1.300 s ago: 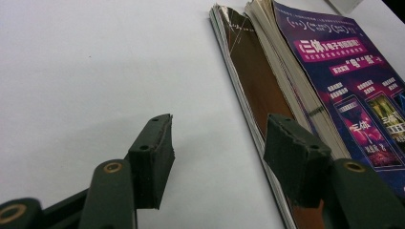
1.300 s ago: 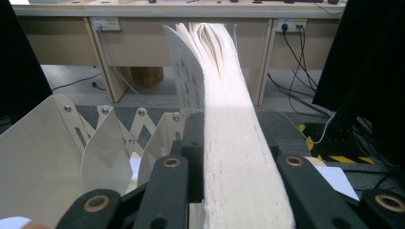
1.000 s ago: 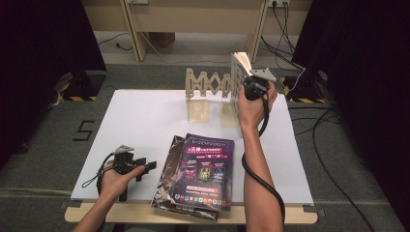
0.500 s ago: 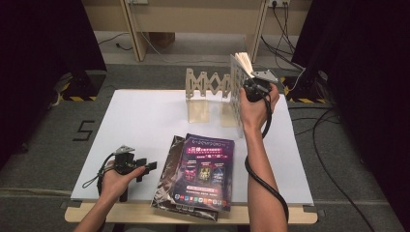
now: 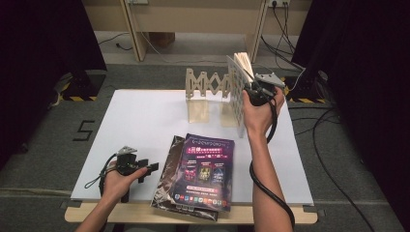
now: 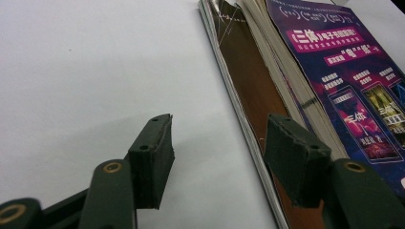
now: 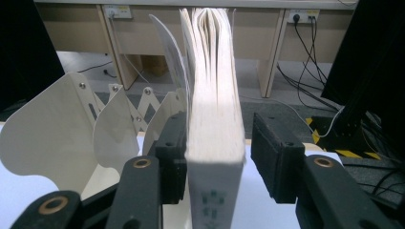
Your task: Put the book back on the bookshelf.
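Note:
A thick book [image 5: 236, 92] stands upright on its edge at the right end of a wooden accordion rack [image 5: 208, 84]. My right gripper [image 5: 252, 89] sits around its spine. In the right gripper view the book [image 7: 215, 124] is between the jaws of the right gripper [image 7: 223, 143]. The jaws have just been opening, and a gap shows at the right pad [image 7: 274, 143], so it is open. My left gripper [image 5: 146, 171] rests on the white table [image 5: 145, 116], open and empty. It lies beside a stack of magazines [image 5: 203, 169] with a purple cover.
The rack's cream dividers [image 7: 57, 133] fan out to the left of the book. From the left gripper [image 6: 217, 152], the magazines' stacked edges [image 6: 267, 90] lie just to the right. Cables and desk legs [image 5: 135, 29] stand on the floor beyond the table.

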